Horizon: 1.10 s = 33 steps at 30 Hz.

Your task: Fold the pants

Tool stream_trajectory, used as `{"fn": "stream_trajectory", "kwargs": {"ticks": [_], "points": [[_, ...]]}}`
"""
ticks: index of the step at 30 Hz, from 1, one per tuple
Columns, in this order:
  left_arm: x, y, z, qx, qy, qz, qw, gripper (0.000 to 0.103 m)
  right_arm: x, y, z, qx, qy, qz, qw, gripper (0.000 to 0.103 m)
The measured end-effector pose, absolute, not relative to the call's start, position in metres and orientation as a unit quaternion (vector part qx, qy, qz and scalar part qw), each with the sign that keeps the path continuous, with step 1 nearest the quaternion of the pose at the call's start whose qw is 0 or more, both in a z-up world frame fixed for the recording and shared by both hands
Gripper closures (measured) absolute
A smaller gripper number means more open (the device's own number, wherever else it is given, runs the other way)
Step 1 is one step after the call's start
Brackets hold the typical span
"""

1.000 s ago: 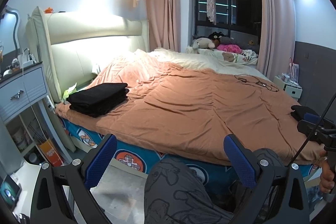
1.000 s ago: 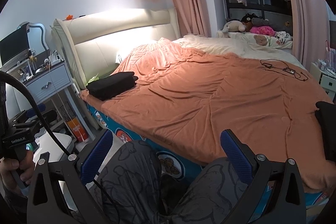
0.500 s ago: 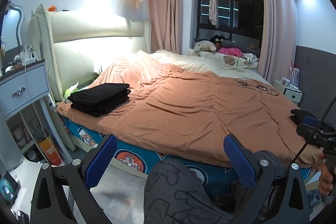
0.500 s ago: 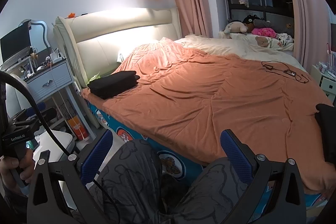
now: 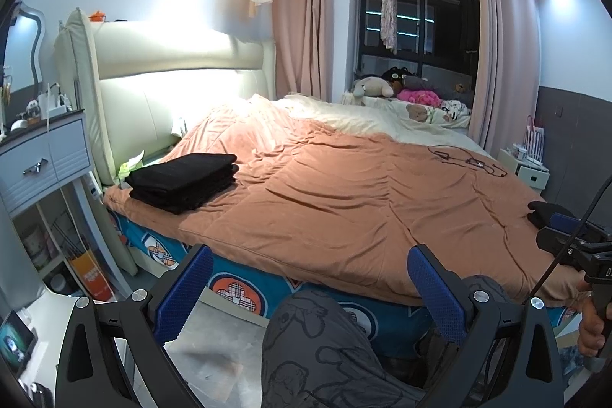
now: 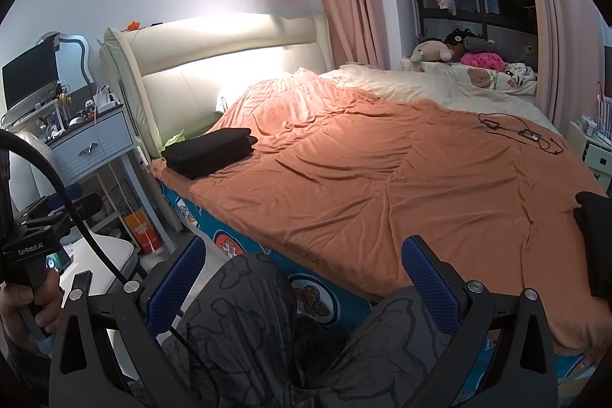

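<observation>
Facing orange duvet [image 5: 344, 201], both grippers wide open, empty
Folded black pants [image 5: 183, 180] near headboard [image 5: 172, 64]; knees [image 6: 244, 297] below jaws; cable [image 5: 466, 161] far side

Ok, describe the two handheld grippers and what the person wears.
Both the left gripper and the right gripper have black frames, silver bolts and blue textured finger pads. A black cable runs from the left one, marked GenRobot.AI. The person wears grey cartoon-print trousers.
</observation>
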State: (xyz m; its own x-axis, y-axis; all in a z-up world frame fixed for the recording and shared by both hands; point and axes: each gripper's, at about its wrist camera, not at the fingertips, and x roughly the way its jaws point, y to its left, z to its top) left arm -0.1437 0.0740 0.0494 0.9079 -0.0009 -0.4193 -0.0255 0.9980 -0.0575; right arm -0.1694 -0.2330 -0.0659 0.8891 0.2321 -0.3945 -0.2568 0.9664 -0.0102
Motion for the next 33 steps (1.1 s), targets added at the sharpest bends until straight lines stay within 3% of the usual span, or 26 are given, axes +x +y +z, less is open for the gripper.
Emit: {"fn": "stream_trajectory", "kwargs": {"ticks": [33], "points": [[-0.155,0.069,0.054,-0.035,0.208,0.013,0.977,0.001,-0.172,-0.232,-0.064,-0.028,0.202,0.128,0.971,0.000]]}}
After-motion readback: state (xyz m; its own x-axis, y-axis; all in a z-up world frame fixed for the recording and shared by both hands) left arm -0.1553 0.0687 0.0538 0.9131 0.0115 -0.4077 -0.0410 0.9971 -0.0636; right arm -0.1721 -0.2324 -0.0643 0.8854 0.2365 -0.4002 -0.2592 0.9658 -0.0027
